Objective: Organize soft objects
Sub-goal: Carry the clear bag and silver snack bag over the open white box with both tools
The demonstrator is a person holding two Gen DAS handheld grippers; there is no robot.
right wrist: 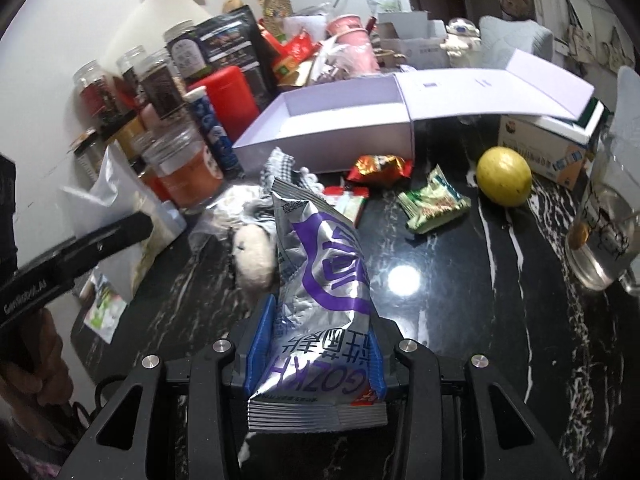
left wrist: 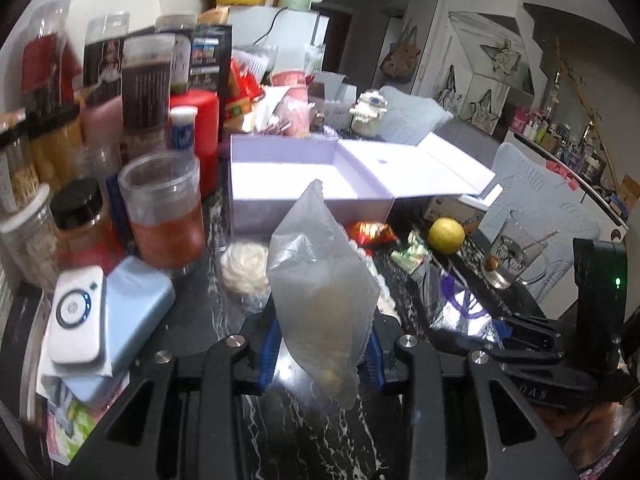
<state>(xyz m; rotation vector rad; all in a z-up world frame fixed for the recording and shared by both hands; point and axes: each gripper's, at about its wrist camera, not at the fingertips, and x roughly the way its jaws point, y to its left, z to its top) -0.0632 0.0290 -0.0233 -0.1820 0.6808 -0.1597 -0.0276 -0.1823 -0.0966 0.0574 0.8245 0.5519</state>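
Note:
In the left wrist view my left gripper (left wrist: pixel 320 356) is shut on a translucent grey plastic bag (left wrist: pixel 322 280) with something pale yellow inside, lifted above the black marble counter (left wrist: pixel 304 432). My right gripper (right wrist: pixel 316 354) is shut on a silver packet with purple print (right wrist: pixel 324 276), its blue pads pressing both sides. An open lilac box (left wrist: pixel 296 176) (right wrist: pixel 332 120) lies just beyond both, its lid folded out to the right. A red snack packet (right wrist: pixel 380 168), a green packet (right wrist: pixel 434 200), a white fluffy item (right wrist: pixel 254 258) and a checked cloth (right wrist: pixel 276 168) lie in front of the box.
Jars and bottles (left wrist: pixel 164 212) crowd the left side, with a white device on a blue pouch (left wrist: pixel 80 316). A lemon (right wrist: pixel 504 176), a glass mug (right wrist: pixel 608 236) and a carton (right wrist: pixel 540 148) stand on the right. Clutter fills the space behind the box.

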